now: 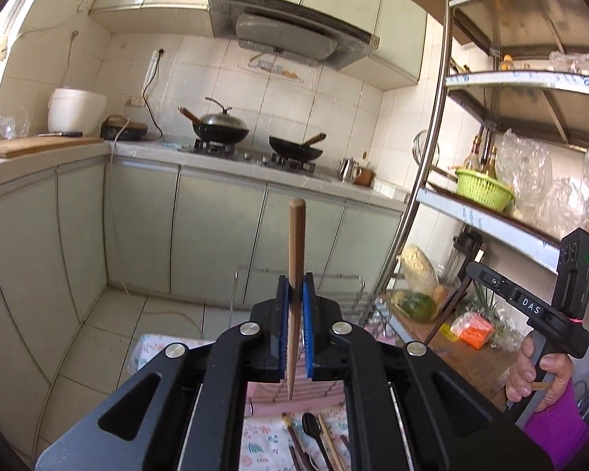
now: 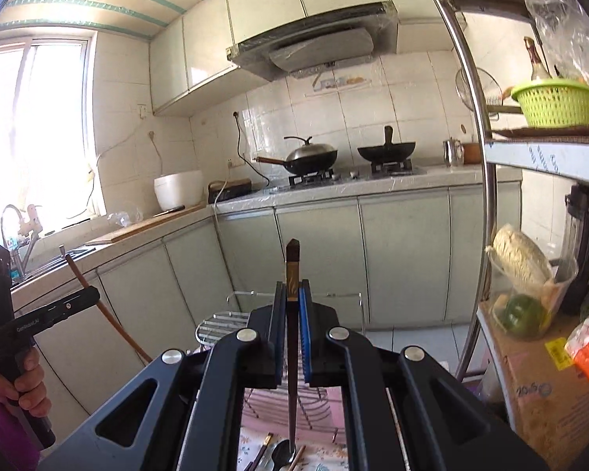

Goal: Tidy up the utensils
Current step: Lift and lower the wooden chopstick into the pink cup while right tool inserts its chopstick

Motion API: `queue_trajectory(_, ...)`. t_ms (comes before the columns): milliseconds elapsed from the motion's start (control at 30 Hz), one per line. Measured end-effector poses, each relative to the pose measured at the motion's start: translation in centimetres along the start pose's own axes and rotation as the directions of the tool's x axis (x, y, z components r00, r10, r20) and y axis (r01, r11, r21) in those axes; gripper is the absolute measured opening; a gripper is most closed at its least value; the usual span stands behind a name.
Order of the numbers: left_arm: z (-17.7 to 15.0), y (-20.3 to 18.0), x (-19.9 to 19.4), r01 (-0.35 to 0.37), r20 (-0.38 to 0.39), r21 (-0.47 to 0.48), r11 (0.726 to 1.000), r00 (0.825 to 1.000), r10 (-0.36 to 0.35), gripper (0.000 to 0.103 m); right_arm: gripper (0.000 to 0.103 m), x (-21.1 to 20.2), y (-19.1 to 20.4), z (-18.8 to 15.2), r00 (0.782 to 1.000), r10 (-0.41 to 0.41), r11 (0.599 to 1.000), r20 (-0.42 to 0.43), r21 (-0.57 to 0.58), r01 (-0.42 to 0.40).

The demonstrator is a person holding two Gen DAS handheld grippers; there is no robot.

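Left gripper (image 1: 295,294) clamps wooden chopstick (image 1: 295,259) (upright); right gripper (image 2: 292,298) dark chopstick (image 2: 292,337).

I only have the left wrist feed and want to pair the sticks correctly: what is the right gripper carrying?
Observer: The right gripper is shut on a dark chopstick with a gold band near its top.
Operator: Upright like mine?
Observer: Yes, thick end up, tip pointing down over a metal spoon on the table.
Operator: Where's the rack from there?
Observer: The wire dish rack sits just behind and below those fingers.
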State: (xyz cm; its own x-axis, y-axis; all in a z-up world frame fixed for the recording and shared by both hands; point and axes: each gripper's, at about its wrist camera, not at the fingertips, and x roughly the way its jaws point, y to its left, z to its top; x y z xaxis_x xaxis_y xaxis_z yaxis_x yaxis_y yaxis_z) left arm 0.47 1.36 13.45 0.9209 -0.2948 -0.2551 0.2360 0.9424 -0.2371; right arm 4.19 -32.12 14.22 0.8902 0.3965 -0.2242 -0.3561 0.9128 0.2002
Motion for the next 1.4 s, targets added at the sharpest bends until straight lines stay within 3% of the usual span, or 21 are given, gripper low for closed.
queue_trajectory(200,3.4,0.0,-0.8,-0.034,0.083,0.027,0.999,0.996,0.031,0.006,0.006,-0.4,0.1,4.2,0.993,-0.054,0.997,0.102,-0.052,0.059)
queue_trajectory(400,4.9,1.1,0.9,-0.068,0.098,0.008,0.998,0.993,0.067,0.006,0.006,1.1,-1.2,5.9,0.985,-0.112,0.991,0.130,-0.056,0.120)
queue_trajectory(767,6.1,2.4,6.0,-0.092,0.083,-0.008,0.996,0.992,0.092,0.006,0.006,6.9,-4.5,3.3,0.989,-0.149,0.989,-0.016,-0.010,0.149)
queue_trajectory(1100,2.5,4.4,11.9,-0.147,-0.011,-0.015,0.989,0.989,0.147,0.006,0.006,10.3,-5.6,0.7,0.981,-0.144,0.989,-0.132,0.000,0.146)
queue_trajectory(1400,-0.3,6.7,14.5,-0.173,-0.133,-0.047,0.984,0.977,0.165,0.006,0.006,12.0,-6.8,-1.2,0.965,-0.129,0.990,-0.227,0.024,0.138)
